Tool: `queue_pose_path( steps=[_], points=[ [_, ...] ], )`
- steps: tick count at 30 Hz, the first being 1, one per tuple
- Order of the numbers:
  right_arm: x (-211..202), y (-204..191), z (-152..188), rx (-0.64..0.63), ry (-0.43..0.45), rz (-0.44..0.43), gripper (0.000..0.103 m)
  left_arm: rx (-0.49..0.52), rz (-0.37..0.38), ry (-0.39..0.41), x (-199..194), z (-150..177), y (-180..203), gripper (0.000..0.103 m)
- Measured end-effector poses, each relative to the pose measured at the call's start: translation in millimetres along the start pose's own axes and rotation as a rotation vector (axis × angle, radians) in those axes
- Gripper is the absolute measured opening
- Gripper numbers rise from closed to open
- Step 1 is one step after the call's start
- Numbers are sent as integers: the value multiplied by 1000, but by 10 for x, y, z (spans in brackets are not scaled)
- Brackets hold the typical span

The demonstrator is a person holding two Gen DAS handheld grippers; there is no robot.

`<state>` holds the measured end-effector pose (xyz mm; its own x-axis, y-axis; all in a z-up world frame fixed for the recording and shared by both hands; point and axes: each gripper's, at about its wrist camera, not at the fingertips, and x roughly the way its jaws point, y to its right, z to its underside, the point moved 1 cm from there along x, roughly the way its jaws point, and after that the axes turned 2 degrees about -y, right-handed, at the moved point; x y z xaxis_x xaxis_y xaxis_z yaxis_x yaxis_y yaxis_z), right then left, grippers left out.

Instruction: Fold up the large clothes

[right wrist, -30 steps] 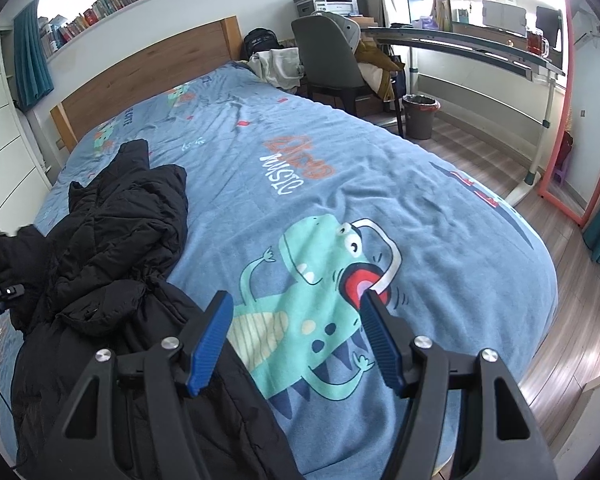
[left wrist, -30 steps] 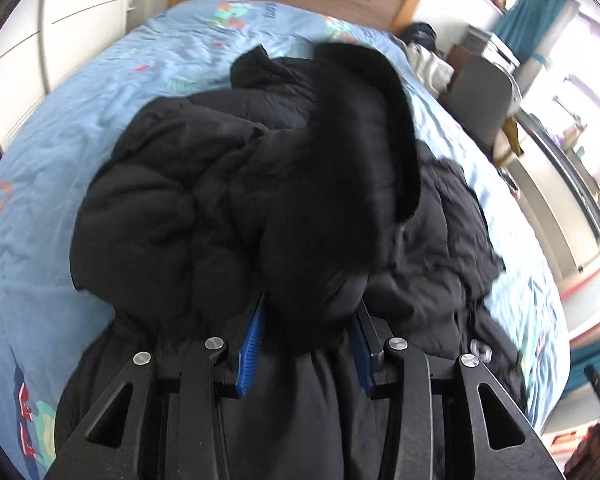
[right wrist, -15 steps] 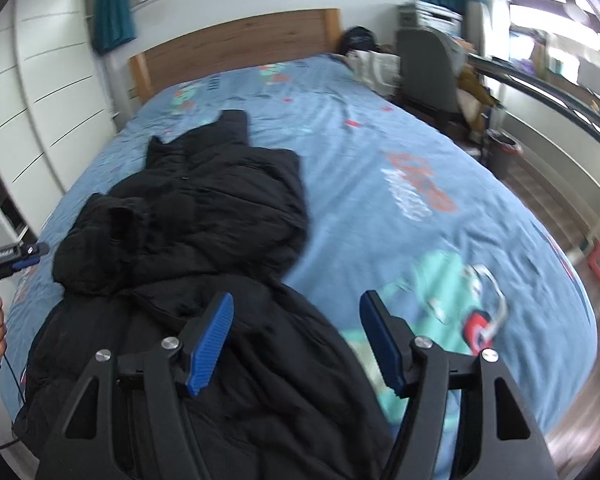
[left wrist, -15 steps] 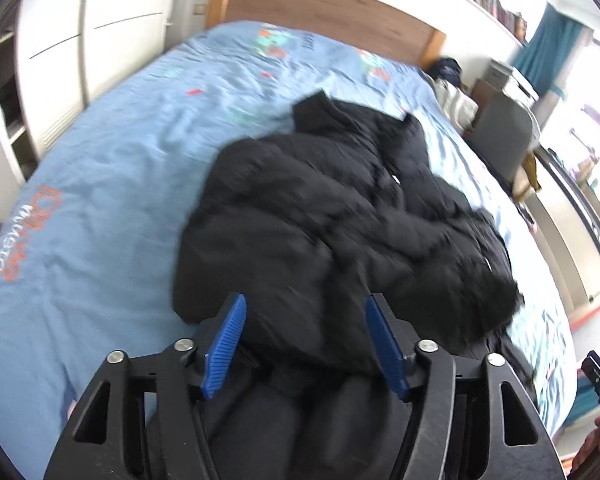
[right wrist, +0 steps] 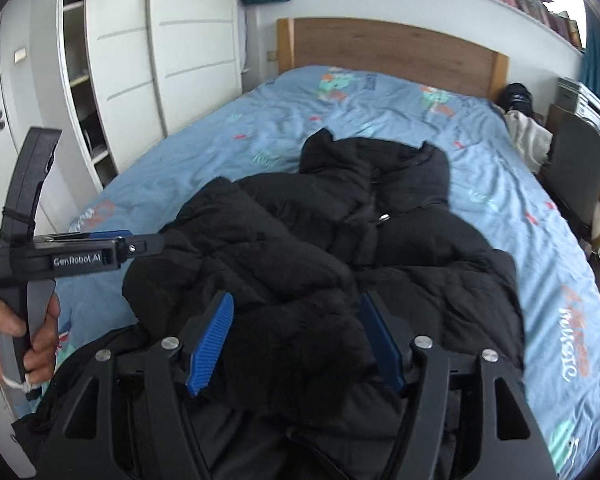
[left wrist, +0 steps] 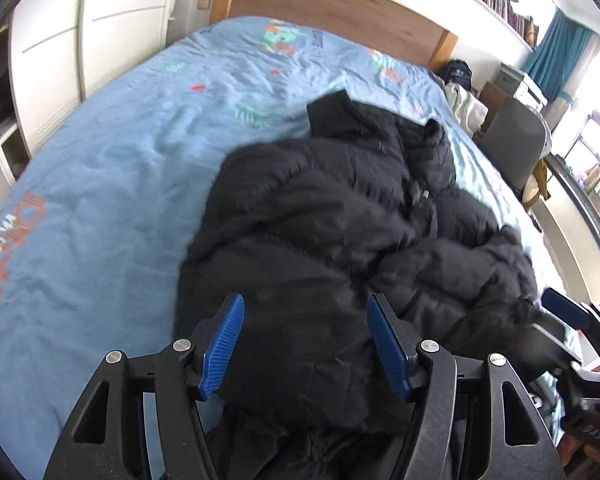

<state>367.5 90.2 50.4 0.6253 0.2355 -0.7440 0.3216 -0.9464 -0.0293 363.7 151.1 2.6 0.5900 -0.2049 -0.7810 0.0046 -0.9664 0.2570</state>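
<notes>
Bed with blue dinosaur cover carries everything. Black puffer coat heaped along bed's right half, collar toward headboard, hem at foot edge; left sleeve thrown across chest.

Right gripper: jaws spread wide, bunched fold of coat between pads, not pinched. Left gripper: jaws spread wide above coat, nothing held.

Risks judged: slippery padded shell may be squeezed out on closing; only outer layer may be caught; bulky fold likely to spring back; hem may be dragged off foot edge.
</notes>
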Motion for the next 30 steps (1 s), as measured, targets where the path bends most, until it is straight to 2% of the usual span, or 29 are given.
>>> queue_pose_path(
  steps=[2,6,11,17,23,27,30],
  points=[
    [185,-11,69,-2,-25,7,64,16,-5,-23,204,133,1,63],
    [499,196,343,44,-91,23,64,75,-21,-11,441,342,55,65],
    [627,340,586,36,-124,-13,65,90,-46,-44,591,394,87,73],
    [497,374,707,28,-137,-22,64,123,-65,-92,477,382,108,73],
    [282,483,742,63,-162,-9,64,131,-63,-61,205,397,166,73],
    [18,413,629,33,-97,-24,64,133,-23,-17,81,372,275,73],
    [-37,363,544,21,-59,-29,64,140,-10,-36,200,406,352,73]
  ],
)
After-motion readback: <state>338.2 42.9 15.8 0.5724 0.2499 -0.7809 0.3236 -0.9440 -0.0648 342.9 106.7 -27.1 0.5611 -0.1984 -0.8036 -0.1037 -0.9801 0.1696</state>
